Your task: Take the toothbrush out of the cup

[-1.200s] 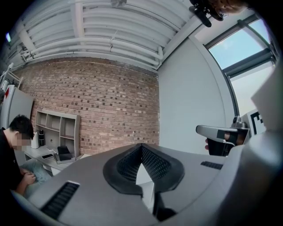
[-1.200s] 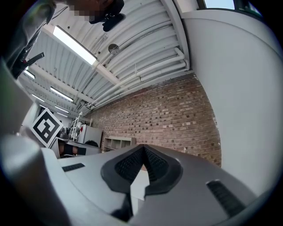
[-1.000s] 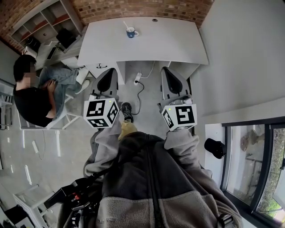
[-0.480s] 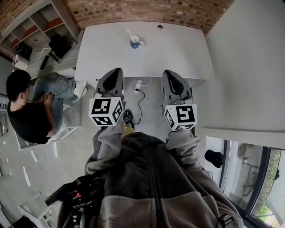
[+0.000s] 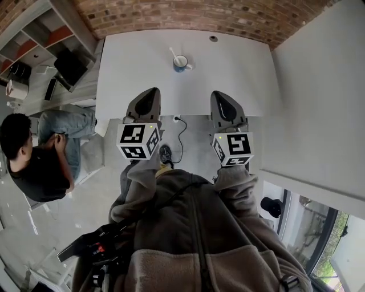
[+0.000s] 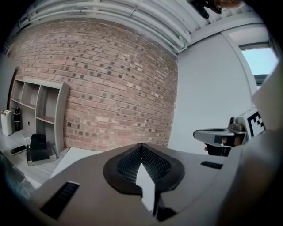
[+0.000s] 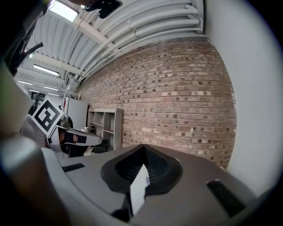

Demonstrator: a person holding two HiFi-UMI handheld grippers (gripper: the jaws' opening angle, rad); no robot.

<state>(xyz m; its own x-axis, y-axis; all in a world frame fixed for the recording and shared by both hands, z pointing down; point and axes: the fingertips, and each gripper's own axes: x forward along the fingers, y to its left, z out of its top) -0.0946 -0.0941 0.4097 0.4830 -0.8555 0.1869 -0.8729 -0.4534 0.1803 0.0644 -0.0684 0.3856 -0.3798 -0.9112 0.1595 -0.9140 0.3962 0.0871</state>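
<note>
Over the counter's near edge: the left tongs (image 5: 149, 93) and the right tongs (image 5: 220, 94) are held side by side, a little apart, both tips pointing toward the brick wall (image 5: 171, 14).
Left tongs: the jaws are drawn together, with only a thin pale sliver between the ribbed dark pads, and nothing is held.
Right tongs: much the same, jaws closed on themselves, nothing between them.
Marker cubes: one rides on the back of each tool, the left cube (image 5: 138, 141) and the right cube (image 5: 232, 148), just ahead of the person's grey sleeves.
Cup (image 5: 181, 63): blue outside and white inside, upright on the counter (image 5: 125, 68) toward its far side, handle to the right. It sits ahead of the gap between the two tongs and well apart from both.
Toothbrush (image 5: 173, 53): white, standing in the cup and leaning up and to the left over the rim.
Counter: white, set against the brick wall, with a small round hole (image 5: 213, 39) near the far edge, right of the cup.
Floor below: a dark cable (image 5: 181, 134) trails out from under the counter.
Left of the counter: a grey shelf unit (image 5: 40, 28), and nearer, a seated person (image 5: 34, 165) in dark top and jeans.
</note>
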